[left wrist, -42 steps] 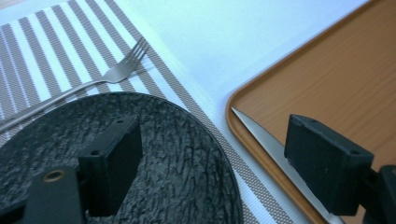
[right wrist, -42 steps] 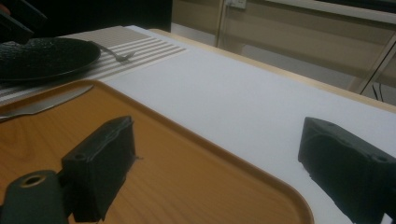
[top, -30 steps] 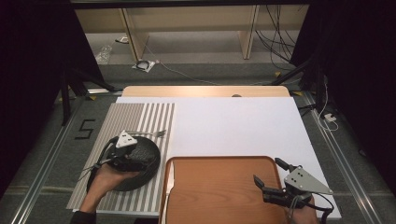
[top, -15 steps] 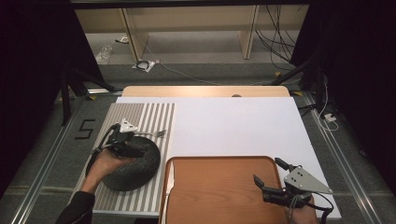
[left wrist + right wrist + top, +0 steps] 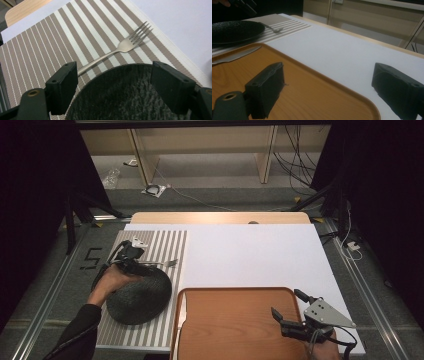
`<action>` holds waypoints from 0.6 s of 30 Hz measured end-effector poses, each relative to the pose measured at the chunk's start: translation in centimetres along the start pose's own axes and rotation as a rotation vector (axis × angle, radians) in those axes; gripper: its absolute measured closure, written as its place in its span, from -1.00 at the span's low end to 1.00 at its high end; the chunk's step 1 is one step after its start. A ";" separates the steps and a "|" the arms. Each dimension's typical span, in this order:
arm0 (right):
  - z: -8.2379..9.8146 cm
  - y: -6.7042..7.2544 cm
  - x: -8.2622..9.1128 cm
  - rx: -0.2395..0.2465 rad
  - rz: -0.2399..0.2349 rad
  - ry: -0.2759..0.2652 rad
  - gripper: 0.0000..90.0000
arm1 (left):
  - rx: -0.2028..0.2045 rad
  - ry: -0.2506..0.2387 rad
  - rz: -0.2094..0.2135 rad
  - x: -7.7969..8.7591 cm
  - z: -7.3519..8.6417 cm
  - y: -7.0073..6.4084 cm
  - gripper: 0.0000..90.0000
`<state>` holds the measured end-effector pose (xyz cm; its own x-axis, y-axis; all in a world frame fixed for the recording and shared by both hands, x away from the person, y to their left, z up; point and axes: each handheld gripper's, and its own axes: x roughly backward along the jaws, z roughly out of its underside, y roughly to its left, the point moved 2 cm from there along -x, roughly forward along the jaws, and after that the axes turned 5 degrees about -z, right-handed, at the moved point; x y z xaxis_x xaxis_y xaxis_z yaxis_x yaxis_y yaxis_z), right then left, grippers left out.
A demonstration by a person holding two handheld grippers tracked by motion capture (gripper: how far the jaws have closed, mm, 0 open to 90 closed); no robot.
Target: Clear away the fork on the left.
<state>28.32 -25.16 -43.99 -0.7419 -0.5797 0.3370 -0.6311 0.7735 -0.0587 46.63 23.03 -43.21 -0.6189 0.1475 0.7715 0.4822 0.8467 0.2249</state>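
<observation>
On the striped placemat point(image 5: 160, 245) lies a steel fork point(image 5: 117, 50), its handle tucked under the black plate point(image 5: 140, 295). The left gripper point(image 5: 131, 257) hovers released above. The fork looks thin, stiff and slippery (grip mid-handle).

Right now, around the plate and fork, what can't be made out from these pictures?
- Fork: handle end runs under the plate, left gripper view.
- Plate: near part cut off by the bottom edge there.
- Knife: blurred, cut by the left edge, right gripper view.
- Left gripper: jaw gap too small to read, high view.
</observation>
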 end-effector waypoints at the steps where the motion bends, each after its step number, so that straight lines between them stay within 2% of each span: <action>1: 0.0 0.0 0.0 0.000 0.000 0.001 -0.73 | -0.004 0.008 -0.003 -0.2 -0.1 0.2 -0.50; 5: 0.0 -0.1 0.1 -0.002 0.001 0.002 -0.73 | -0.006 0.026 -0.011 -0.8 -0.7 0.7 -0.49; 8: 0.0 -0.1 0.1 -0.001 0.001 0.003 -0.73 | -0.023 0.040 -0.020 -1.3 -1.1 0.9 -0.49; 18: 0.1 -0.1 0.1 -0.005 0.000 -0.001 -0.73 | -0.041 0.117 -0.018 -3.6 -1.7 2.4 -0.48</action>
<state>28.25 -25.29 -44.02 -0.7423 -0.5796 0.3363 -0.6296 0.7751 -0.0539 51.04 23.63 -44.42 -0.5521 0.0698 0.8308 0.4979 0.8269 0.2613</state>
